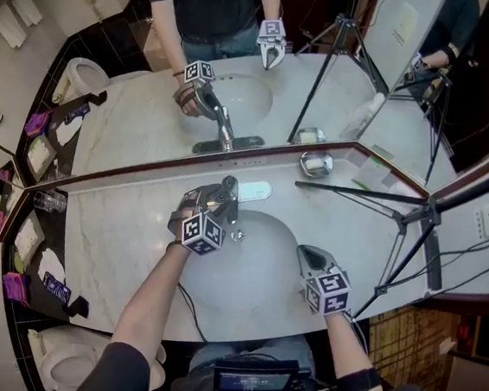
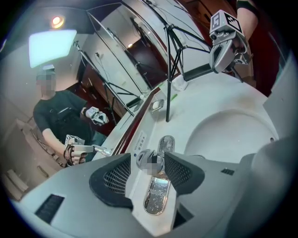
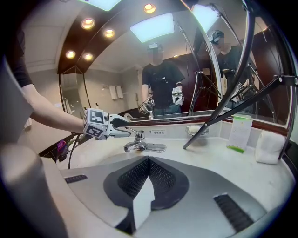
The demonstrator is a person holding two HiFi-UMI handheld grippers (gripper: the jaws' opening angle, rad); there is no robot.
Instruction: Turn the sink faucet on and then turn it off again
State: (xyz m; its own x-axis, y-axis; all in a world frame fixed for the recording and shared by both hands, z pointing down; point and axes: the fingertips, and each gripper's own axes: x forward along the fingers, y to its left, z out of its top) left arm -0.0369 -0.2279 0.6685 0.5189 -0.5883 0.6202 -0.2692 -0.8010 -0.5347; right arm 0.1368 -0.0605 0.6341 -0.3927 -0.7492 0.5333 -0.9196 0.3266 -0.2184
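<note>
The chrome faucet (image 3: 139,145) stands at the back of the white sink basin (image 1: 258,274), on an oblong base plate (image 2: 157,193). My left gripper (image 1: 223,195) reaches over the basin to it. In the left gripper view the jaws (image 2: 148,161) are open, and the faucet's lever handle (image 2: 150,162) lies between the two black pads; no pad clearly presses on it. My right gripper (image 1: 309,254) hovers over the basin's right rim, apart from the faucet. Its pads (image 3: 149,160) are shut together with nothing between them. No water shows at the spout.
A black tripod (image 1: 403,220) stands on the marble counter at the right, with a leg reaching toward a soap dish (image 1: 315,164). A glass (image 1: 50,202) sits at the far left. A folded card (image 3: 240,134) and a white towel (image 3: 270,146) lie at the right. A mirror backs the counter.
</note>
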